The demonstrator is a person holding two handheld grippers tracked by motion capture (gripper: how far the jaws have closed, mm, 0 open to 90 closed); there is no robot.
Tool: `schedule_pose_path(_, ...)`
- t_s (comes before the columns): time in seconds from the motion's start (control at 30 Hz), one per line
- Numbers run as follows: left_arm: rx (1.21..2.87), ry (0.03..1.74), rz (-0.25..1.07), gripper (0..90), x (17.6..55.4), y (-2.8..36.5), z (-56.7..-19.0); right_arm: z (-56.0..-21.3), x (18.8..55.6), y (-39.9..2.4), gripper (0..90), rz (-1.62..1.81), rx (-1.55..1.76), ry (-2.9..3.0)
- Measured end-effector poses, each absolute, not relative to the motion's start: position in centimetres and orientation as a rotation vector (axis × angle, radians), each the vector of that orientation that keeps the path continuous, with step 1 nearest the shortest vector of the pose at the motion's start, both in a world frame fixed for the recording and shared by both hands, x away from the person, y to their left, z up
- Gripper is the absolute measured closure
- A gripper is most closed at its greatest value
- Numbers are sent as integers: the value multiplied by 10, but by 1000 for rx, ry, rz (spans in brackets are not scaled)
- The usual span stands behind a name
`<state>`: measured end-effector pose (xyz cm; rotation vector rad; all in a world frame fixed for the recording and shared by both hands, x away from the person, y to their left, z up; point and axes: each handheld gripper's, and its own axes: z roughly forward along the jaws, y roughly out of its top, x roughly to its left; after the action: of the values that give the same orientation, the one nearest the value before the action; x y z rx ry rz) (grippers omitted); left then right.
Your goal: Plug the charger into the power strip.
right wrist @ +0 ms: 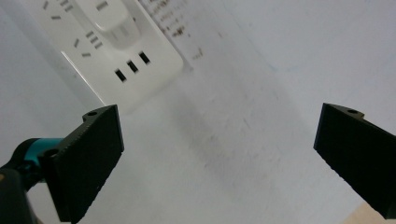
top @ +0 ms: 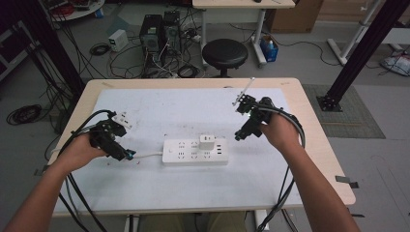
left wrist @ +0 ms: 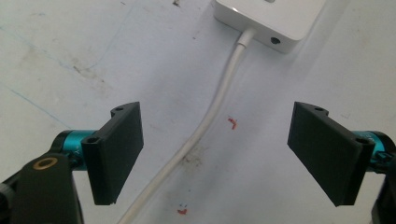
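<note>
Power strip sits mid-table, white charger plugged in on top. Your right gripper hangs spread and empty to its right. Left gripper, also spread, straddles the cord; pin it there before pulling anything.

Power strip with plugged charger mid-table, white cable trailing left, bare mat around

White power strip with a white charger plugged in; white cable; small red marks beside the cable; black stool.
</note>
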<state>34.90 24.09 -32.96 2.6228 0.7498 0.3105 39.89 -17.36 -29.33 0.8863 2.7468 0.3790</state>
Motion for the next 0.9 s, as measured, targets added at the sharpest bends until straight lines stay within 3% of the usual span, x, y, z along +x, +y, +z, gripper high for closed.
schedule_pose_path(0.23,2608,782,349,183,350,243,-322,-289,389,-203,8,393,960,2715)
schedule_pose_path(0.9,2603,776,366,183,352,233,-323,-296,370,-229,8,408,1045,2660)
